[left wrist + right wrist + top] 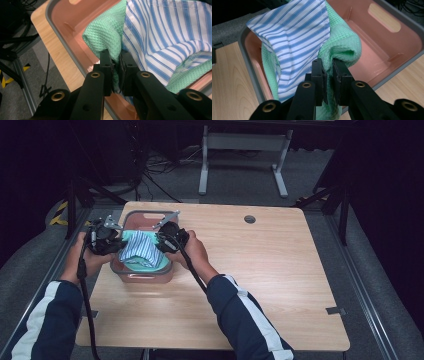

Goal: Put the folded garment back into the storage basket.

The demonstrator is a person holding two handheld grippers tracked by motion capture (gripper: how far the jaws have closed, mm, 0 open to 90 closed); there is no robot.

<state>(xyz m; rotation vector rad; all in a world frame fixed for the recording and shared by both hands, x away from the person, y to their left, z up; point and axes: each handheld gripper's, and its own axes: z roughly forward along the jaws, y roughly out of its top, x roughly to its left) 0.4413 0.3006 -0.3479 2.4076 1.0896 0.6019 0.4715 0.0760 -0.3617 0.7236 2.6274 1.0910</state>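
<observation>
Navy sleeves (47, 320) reach up the table (280, 285), left gripper (106, 240) clamped on the green cloth (106, 31) just ahead of its fingers (106, 65), striped cloth (165, 32) beside them, both over the pink bin (145, 217), right gripper (169, 239) pinching a green fold (344, 50).

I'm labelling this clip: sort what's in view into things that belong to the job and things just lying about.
In the job:
left gripper, shut on green cloth
right gripper, shut on the green cloth
striped cloth
pink bin

Lying about:
table
grommet hole
white frame on the floor
</observation>
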